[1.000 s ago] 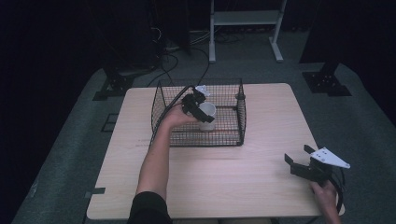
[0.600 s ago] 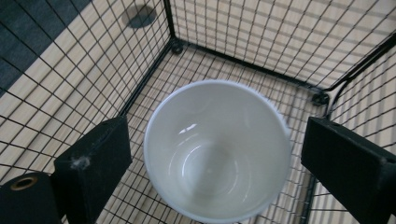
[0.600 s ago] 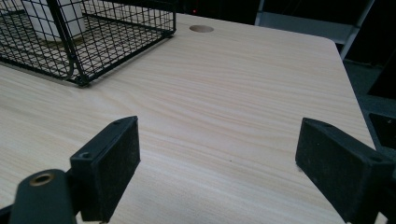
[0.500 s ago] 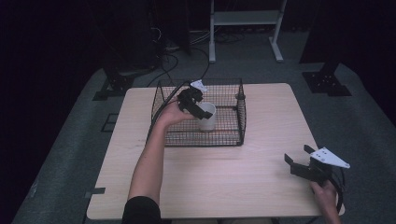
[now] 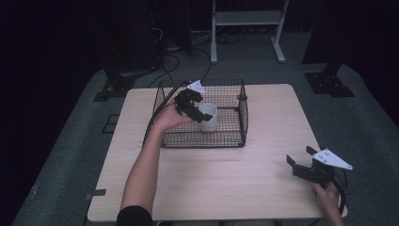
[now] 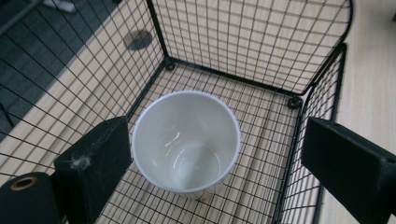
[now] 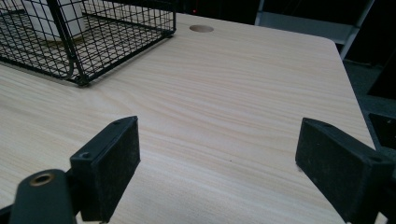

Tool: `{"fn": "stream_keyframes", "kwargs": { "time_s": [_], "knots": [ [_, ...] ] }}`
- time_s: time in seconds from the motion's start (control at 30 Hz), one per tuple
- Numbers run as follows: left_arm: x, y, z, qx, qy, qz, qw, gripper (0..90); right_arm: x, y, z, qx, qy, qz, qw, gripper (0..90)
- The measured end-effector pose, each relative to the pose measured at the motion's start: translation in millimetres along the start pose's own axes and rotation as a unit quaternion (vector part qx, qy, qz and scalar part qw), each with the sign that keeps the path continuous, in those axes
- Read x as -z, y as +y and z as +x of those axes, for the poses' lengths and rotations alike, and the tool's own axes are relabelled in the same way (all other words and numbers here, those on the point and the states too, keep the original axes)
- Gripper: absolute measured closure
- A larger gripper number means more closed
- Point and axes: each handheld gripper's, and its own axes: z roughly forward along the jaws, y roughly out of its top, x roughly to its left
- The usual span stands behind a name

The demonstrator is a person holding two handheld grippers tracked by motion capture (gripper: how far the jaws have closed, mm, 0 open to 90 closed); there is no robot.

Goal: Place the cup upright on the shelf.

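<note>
Left tongs (image 5: 196,107) hang over the wire basket (image 5: 235,138), jaws wide apart w/ nothing gripped. White cup (image 5: 208,117) stands upright inside the basket, between and below those jaws. Right tongs (image 5: 299,160), near the worktop (image 5: 226,179) corner, gape wide too, empty.

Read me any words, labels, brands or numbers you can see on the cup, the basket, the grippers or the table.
None: no readable text anywhere.
Cup: plain white, no print on what shows.
Basket: bare black wire.
Left gripper and right gripper: black jaws, blank grey plates.
Table: bare wood grain.
</note>
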Motion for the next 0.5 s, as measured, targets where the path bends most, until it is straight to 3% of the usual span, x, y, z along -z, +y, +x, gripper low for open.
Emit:
{"fn": "stream_keyframes", "kwargs": {
  "time_s": [0.33, 0.5],
  "knots": [
    [17.1, -6.6, -14.3, -0.001, 0.004, -0.029, 0.9996, 7.9, 0.0, 0.0, -0.3, -0.002, 0.0, 0.0, 1.0, 13.1],
    [22.7, -7.5, -21.1, 0.002, 0.004, -0.028, 0.9996, 7.8, 0.0, 0.0, -0.3, -0.001, 0.0, 0.001, 1.0, 13.0]
  ]
}}
